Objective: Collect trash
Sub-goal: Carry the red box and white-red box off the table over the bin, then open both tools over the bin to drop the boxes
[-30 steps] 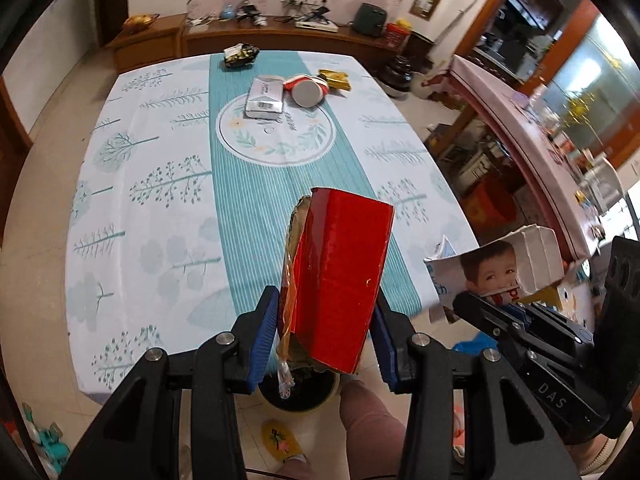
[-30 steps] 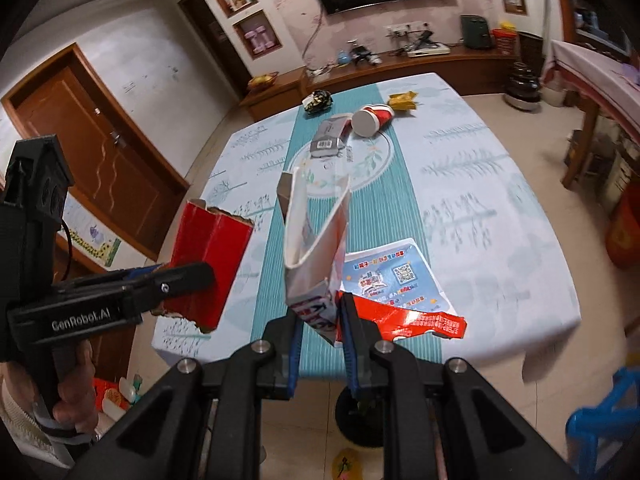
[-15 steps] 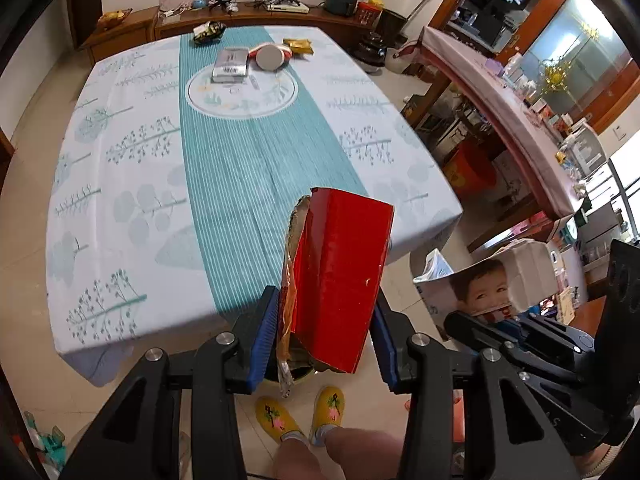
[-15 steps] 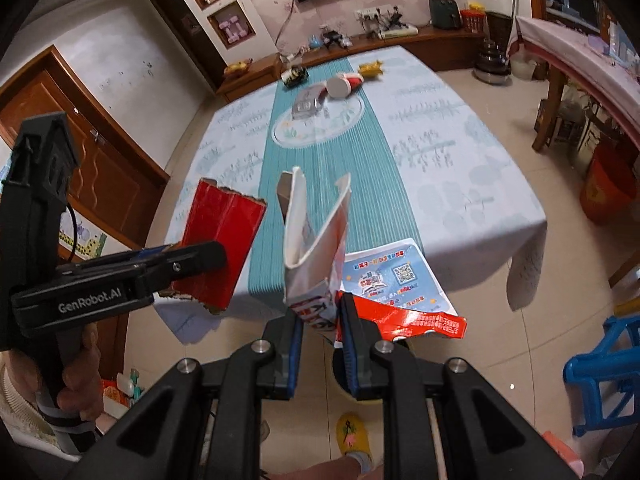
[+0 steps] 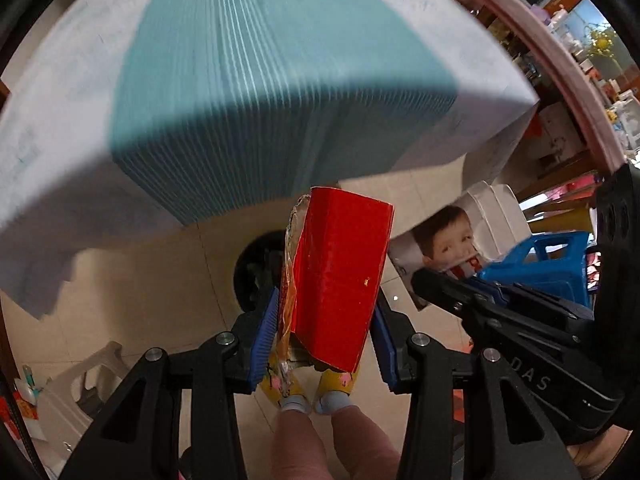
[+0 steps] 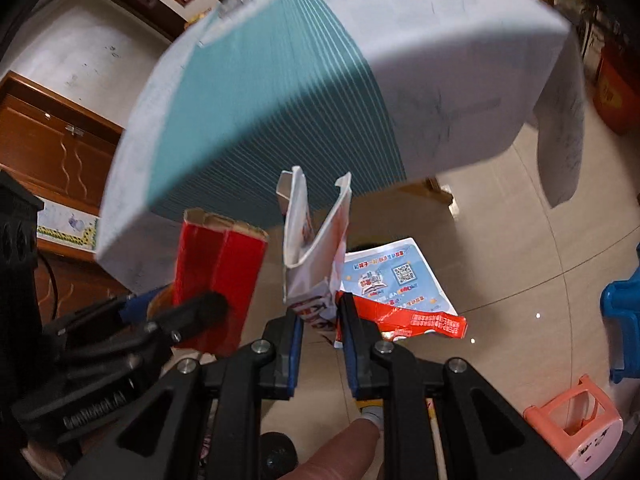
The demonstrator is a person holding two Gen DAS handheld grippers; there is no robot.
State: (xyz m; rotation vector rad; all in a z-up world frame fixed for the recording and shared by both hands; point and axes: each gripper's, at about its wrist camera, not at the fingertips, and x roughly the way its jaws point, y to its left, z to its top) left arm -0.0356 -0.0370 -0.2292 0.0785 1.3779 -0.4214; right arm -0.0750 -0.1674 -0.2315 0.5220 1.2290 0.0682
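Note:
My left gripper is shut on a torn red carton, held upright below the table's edge; it also shows in the right wrist view. My right gripper is shut on a white carton with a child's picture, which hangs with a blue leaflet and red wrapper. That white carton shows in the left wrist view, just right of the red carton. Both grippers sit low, near the floor.
The table with its teal and white cloth looms above and ahead. A dark round opening lies on the tiled floor behind the red carton. A blue stool is at the right; a pink stool sits on the floor. My feet are below.
Both grippers have dropped from above the table to below its edge, pulling back toward the floor. Both loads stay gripped. The view is motion blurred.

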